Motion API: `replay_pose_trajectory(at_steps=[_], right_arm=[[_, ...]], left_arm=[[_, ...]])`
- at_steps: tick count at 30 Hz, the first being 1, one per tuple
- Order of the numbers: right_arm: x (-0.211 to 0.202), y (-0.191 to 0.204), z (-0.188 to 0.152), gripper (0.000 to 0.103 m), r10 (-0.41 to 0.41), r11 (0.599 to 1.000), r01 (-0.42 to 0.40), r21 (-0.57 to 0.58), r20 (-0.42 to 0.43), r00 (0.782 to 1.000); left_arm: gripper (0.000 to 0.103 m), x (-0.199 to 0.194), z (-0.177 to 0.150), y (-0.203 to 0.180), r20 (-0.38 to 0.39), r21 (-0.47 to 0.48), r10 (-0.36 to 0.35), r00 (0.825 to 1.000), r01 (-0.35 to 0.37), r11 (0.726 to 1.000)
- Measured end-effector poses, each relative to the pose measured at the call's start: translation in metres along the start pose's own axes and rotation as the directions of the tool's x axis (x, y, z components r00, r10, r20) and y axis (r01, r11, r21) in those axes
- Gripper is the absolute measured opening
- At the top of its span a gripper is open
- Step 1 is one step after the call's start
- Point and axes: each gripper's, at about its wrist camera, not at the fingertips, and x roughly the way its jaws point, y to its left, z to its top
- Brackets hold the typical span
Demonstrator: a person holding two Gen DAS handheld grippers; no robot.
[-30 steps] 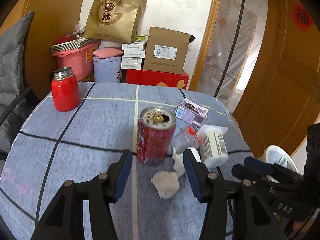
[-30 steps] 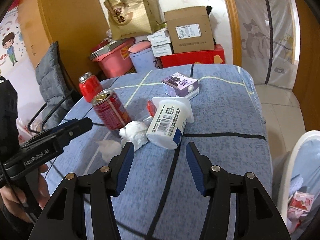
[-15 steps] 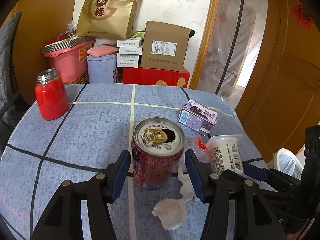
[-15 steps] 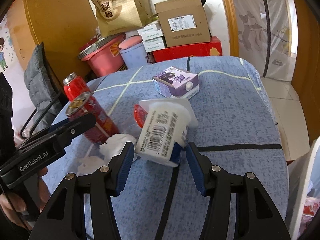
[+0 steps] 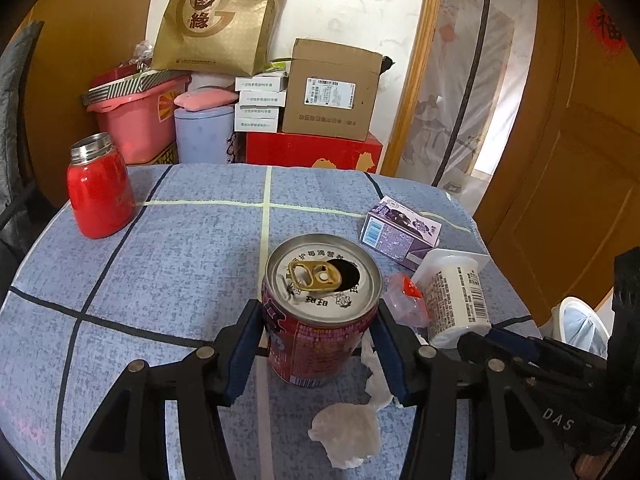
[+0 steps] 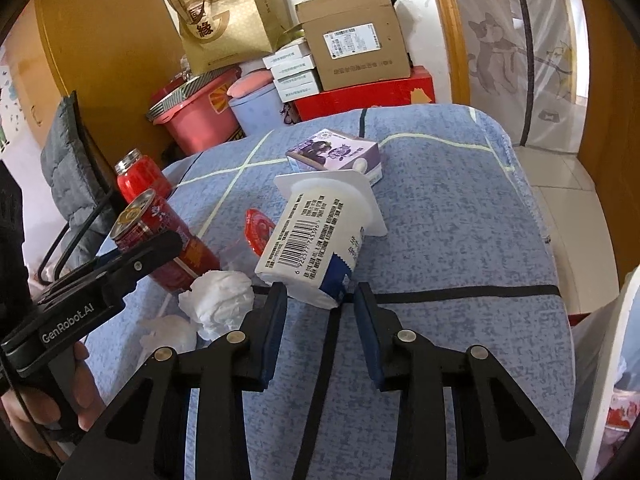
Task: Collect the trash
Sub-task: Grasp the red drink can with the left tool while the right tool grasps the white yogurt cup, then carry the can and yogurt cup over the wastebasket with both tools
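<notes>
Cluttered room corner: blue checked cloth over the surface [image 5: 168,256], with boxes, a gold paper bag [image 5: 218,20] and a pink tub [image 5: 138,116] stacked behind.

Red drink can [image 5: 320,312] upright near the middle of the surface, tab pulled, mouth open. Judged light and probably empty (contents not visible through the opening); thin wall, stiff enough if gripped at mid-height, liable to dent under hard squeeze, smooth and somewhat slippery. Best taken across the body below the rim, kept upright against any dregs.

Left gripper [image 5: 320,344] spread, pads flanking the can on both sides, apparently just short of contact or barely touching; not seen clenched on it.

White yogurt cup [image 6: 320,236] on its side just beside the can, square flange pointing away, base toward the right gripper [image 6: 320,332]. Plastic, light, slightly flexible; round body inclined to roll. Hold across the body near the base.

Right gripper released, pads either side of the cup's base end, contact not confirmed.

Crumpled tissues [image 6: 220,300] and a clear wrapper with red lid [image 6: 256,228] between can and cup: soft, weightless, needing a full pinch. Purple carton [image 6: 336,154] just behind the cup. Red flask [image 5: 100,192] well apart, probably not trash. White bin [image 5: 580,324] off the edge to the right.
</notes>
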Motion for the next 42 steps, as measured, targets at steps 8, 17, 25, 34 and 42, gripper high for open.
replay_pose_trajectory(at_steps=[8, 17, 25, 34, 42], right_arm=[[-0.009, 0.012, 0.011, 0.064, 0.013, 1.0, -0.013, 0.007, 0.057, 0.998], [0.019, 0.01, 0.018, 0.064, -0.049, 0.999, 0.049, 0.015, 0.014, 0.999], [0.018, 0.001, 0.016, 0.052, -0.064, 0.997, 0.064, 0.034, -0.001, 0.998], [-0.02, -0.009, 0.007, 0.052, -0.039, 0.999, 0.038, 0.016, 0.034, 0.999], [-0.072, -0.017, -0.024, 0.052, -0.004, 1.0, 0.005, -0.026, 0.045, 0.999]], left_arm=[[0.054, -0.015, -0.005, 0.006, 0.016, -0.007, 0.004, 1.0, -0.004, 1.0], [0.054, -0.026, -0.007, 0.013, 0.033, -0.009, -0.002, 0.999, 0.002, 1.0], [0.054, -0.029, -0.007, 0.012, 0.038, -0.001, -0.009, 0.999, 0.009, 1.0], [0.054, -0.049, -0.01, 0.001, 0.058, 0.017, -0.007, 0.998, 0.006, 1.0], [0.054, -0.08, -0.021, -0.031, 0.069, 0.05, -0.049, 0.996, 0.046, 0.998]])
